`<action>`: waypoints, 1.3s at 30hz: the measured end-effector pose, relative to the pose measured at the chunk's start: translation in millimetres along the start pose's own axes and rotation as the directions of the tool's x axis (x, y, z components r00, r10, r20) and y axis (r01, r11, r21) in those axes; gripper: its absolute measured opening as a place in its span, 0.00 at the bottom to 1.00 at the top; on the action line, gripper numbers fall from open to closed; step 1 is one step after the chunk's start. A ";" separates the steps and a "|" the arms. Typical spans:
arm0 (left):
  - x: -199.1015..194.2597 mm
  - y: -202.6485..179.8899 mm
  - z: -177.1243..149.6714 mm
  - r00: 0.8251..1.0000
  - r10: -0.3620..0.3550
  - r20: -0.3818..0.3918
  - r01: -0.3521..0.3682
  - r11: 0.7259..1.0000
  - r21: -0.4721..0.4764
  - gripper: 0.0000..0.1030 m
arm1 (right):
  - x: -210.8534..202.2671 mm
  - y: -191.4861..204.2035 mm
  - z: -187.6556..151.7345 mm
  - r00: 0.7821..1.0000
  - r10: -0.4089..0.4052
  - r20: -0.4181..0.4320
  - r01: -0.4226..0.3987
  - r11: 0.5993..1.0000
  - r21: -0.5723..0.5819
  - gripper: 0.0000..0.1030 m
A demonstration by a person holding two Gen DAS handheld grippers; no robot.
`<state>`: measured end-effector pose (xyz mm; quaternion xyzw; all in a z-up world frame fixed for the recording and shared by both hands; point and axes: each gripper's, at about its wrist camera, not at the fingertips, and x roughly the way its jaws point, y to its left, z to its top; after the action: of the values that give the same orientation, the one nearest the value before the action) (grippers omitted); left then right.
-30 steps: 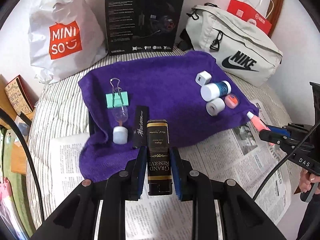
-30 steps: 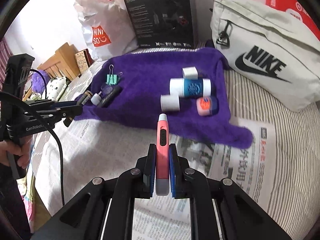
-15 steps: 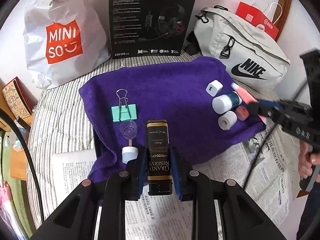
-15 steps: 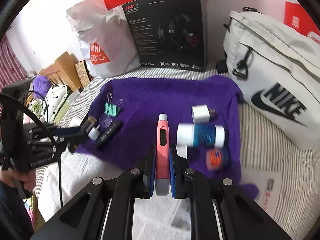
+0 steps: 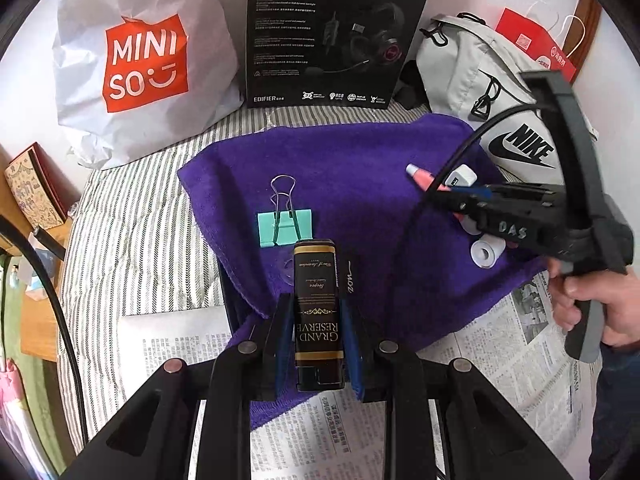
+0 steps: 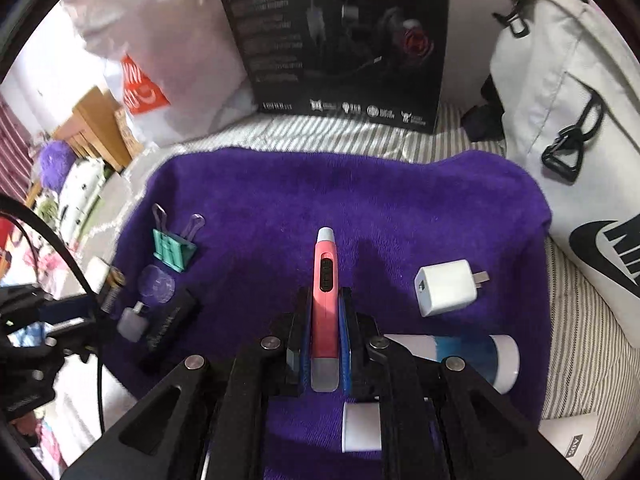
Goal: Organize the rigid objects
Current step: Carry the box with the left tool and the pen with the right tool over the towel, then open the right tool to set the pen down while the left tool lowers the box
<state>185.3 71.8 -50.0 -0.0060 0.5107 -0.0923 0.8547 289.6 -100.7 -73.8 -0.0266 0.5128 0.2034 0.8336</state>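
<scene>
My left gripper (image 5: 318,344) is shut on a black and gold box (image 5: 318,304) marked Grand Reserve, held over the near edge of the purple towel (image 5: 360,184). My right gripper (image 6: 325,336) is shut on a pink pen-shaped tool (image 6: 325,280), which points out over the towel's (image 6: 340,208) middle. On the towel lie a teal binder clip (image 5: 285,226), a white charger plug (image 6: 446,286), a blue and white tube (image 6: 468,354), a small white roll (image 5: 486,252) and a flat black case (image 6: 170,326). The right gripper (image 5: 452,196) shows in the left wrist view with the pink tool (image 5: 422,174).
A Miniso bag (image 5: 140,68), a black headset box (image 5: 332,32) and a white Nike bag (image 5: 500,112) line the back wall. The towel lies on a striped sheet (image 5: 132,232) with newspaper (image 5: 512,340) in front. A hand (image 5: 588,304) grips the right gripper's handle.
The right gripper has swung left from the newspaper to over the towel, carrying the pink tool. The left gripper has edged forward with the box, which now hides the black case.
</scene>
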 end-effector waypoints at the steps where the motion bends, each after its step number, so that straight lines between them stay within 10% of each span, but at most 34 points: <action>1: 0.9 1.3 0.1 1.000 -0.003 0.001 0.003 1.000 -0.001 0.22 | 4.2 0.3 -0.3 1.000 -0.006 -0.006 0.006 1.000 -0.003 0.12; 20: 9.8 1.8 -0.2 1.000 -0.014 -0.012 0.014 1.000 0.009 0.22 | 17.4 14.5 -4.3 0.999 -0.053 -0.011 0.052 0.994 -0.098 0.12; 29: 9.2 -0.3 -1.2 1.000 -0.019 -0.010 0.019 1.000 0.009 0.22 | 4.6 12.8 -11.4 1.000 -0.018 0.000 0.018 0.995 -0.094 0.35; 39: 16.2 -7.4 4.5 0.999 -0.027 -0.018 0.028 0.999 0.024 0.22 | -33.9 5.6 -24.9 0.999 -0.011 0.034 0.015 0.993 -0.113 0.36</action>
<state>195.6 61.4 -61.2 -0.0020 0.5169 -0.1102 0.8489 253.3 -112.4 -55.3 -0.0739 0.4862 0.2271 0.8406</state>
